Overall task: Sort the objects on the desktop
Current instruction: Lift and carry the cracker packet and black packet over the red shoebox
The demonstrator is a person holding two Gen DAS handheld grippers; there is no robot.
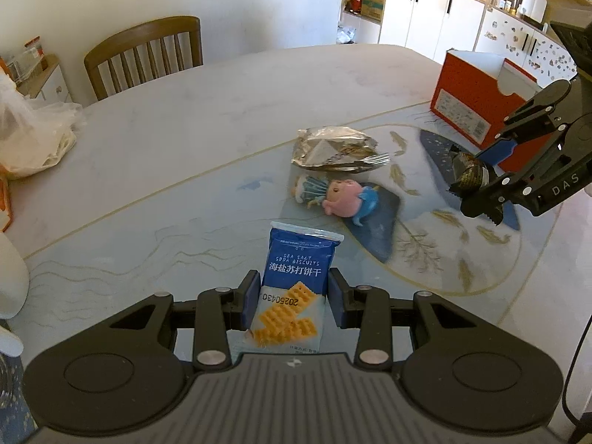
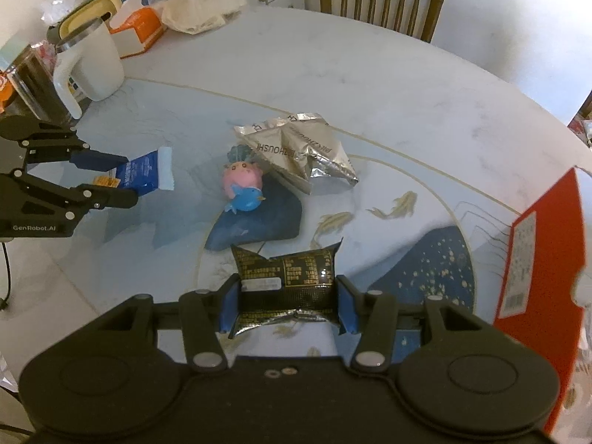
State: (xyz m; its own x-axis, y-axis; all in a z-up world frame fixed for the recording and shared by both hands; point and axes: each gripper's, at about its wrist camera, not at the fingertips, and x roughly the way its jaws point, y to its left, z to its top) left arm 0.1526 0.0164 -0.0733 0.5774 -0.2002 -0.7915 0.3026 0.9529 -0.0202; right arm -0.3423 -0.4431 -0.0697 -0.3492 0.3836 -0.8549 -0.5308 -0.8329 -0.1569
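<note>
Both claws are clamped: left claw [image 1: 292, 298] on a biscuit packet [image 1: 294, 285], right claw [image 2: 286, 305] on a black snack packet [image 2: 285, 283], likely bound for the red box [image 2: 536, 259] nearby.

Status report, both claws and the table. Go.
Left claw shut on blue biscuit packet. Right claw shut on black snack packet. Silver wrapper and pink toy on table. Red box unobstructed.

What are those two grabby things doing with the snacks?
A person holds two tools. The left tool is shut on a blue biscuit packet. The right tool is shut on a black snack packet. A silver wrapper and a pink toy lie on the table, near a red box.
</note>
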